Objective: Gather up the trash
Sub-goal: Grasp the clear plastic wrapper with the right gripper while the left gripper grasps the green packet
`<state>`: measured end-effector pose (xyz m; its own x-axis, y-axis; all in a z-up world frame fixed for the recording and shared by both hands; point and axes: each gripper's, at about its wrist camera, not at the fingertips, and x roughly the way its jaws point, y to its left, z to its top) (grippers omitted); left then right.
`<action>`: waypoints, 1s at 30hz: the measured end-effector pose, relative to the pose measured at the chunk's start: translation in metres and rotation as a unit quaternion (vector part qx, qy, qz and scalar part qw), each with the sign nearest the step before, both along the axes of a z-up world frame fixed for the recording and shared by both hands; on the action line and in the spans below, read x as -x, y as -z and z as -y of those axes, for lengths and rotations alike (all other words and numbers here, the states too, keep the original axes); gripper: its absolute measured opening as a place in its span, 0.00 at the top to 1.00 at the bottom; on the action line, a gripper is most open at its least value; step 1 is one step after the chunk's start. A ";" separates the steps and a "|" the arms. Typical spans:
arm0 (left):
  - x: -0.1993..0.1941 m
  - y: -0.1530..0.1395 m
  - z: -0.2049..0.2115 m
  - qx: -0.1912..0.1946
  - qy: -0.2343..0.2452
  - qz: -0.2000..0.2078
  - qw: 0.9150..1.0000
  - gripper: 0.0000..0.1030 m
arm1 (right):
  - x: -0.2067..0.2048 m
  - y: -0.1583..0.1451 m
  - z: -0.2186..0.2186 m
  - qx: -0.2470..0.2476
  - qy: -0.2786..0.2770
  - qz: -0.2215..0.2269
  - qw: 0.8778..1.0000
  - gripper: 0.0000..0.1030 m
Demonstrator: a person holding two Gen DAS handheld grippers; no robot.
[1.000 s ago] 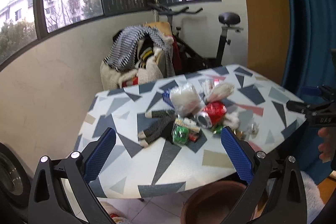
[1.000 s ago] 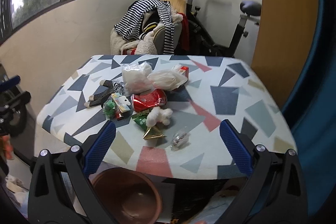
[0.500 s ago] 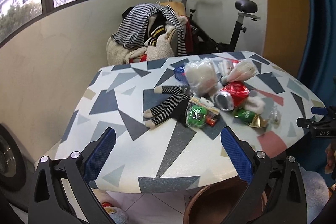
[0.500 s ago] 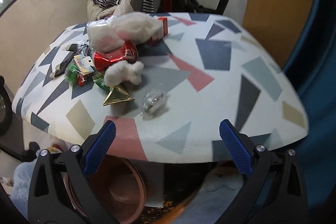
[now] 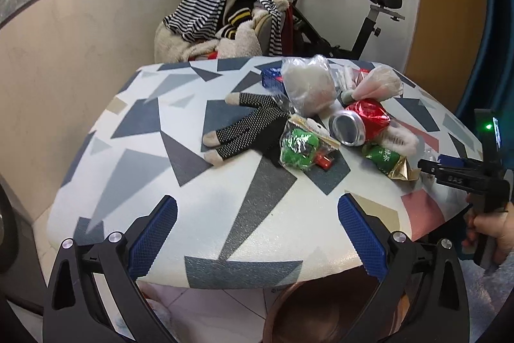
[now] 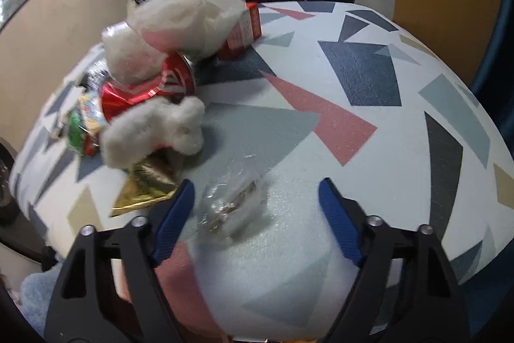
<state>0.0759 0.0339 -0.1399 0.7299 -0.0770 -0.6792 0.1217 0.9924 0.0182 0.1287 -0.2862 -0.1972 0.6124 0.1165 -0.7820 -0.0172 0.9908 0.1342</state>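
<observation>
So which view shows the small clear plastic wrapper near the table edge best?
The right wrist view: the clear wrapper lies close up between the fingers of the right gripper, whose jaws are closing but not yet touching it, though it is slightly blurred. The left wrist view shows only a sliver behind the gold wrapper.

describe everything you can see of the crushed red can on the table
The crushed red can lies on its side in the trash pile on the patterned table. It looks like thin shiny metal, dented, with white markings on the red. Its silver round end faces the left wrist camera. A white fluffy piece lies against its near side, a clear bag of white stuffing rests by it, and a green wrapper sits just in front.
</observation>
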 end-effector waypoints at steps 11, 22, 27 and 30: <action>-0.003 0.016 0.005 -0.004 -0.032 -0.018 0.999 0.05 | 0.013 -0.001 -0.011 0.017 -0.052 0.021 0.998 0.64; -0.001 0.015 0.000 0.019 -0.025 -0.010 0.999 0.05 | 0.038 -0.025 -0.010 0.016 -0.034 0.064 0.997 0.68; -0.013 0.014 -0.002 0.047 -0.011 -0.012 0.999 0.05 | 0.043 -0.031 -0.003 0.004 -0.024 0.070 0.997 0.68; -0.032 0.011 0.007 0.050 0.027 0.010 0.998 0.06 | 0.043 -0.034 -0.001 0.000 -0.021 0.073 0.997 0.68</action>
<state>0.1074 0.0267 -0.1512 0.7368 -0.1830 -0.6509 0.1757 0.9814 -0.0770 0.0855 -0.2848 -0.1633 0.7137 0.1439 -0.6855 -0.0773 0.9889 0.1271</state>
